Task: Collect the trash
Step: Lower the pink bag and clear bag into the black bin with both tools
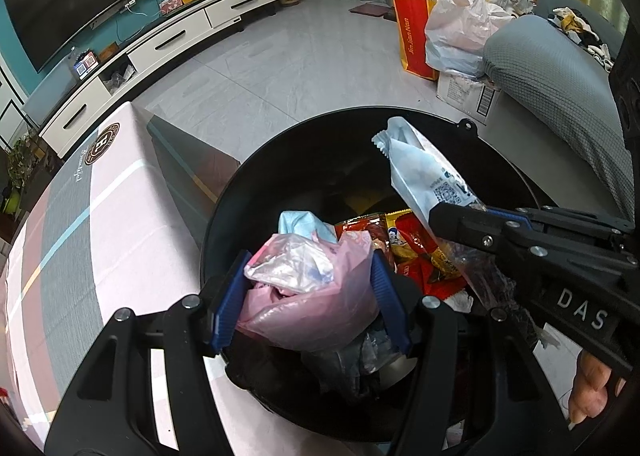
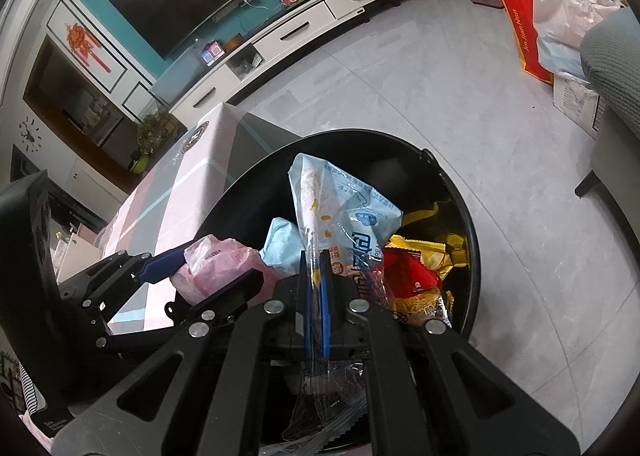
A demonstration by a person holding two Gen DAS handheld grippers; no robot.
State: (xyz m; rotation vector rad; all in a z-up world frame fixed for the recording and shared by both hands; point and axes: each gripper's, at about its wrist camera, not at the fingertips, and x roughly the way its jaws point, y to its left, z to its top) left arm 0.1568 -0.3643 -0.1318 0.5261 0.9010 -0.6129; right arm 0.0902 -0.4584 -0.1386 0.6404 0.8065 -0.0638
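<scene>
Light-blue snack wrapper [image 2: 340, 215], thin crinkly plastic film with a serrated crimped end, flat elongated shape; long axis runs up and away from the right gripper [image 2: 316, 296], sealed end pointing toward far bin wall, printed side with QR code seen from left wrist view [image 1: 420, 171]. Its lower end is pinched between the blue ribbed pads [image 2: 325, 296], which are nearly together on the film; clear torn tail hangs below the fingers. Wrapper sits over the open mouth of the black round trash bin [image 2: 472, 223], smooth glossy rim

Pink plastic bag [image 1: 312, 296], soft, wrinkled, translucent, bunched into a lump with white and pale-blue film inside; clamped between the blue pads [image 1: 386, 296] of the left gripper [image 1: 308, 292], jaws set fairly wide around the bulk, bag above near side of bin [image 1: 224, 215]

Inside bin: red and yellow snack packets [image 1: 416, 252], shiny foil, loosely piled, plus a crumpled blue piece

Bin stands just beside table [image 1: 80, 256] with pink-grey cloth; grey tile floor [image 1: 280, 67] beyond
</scene>
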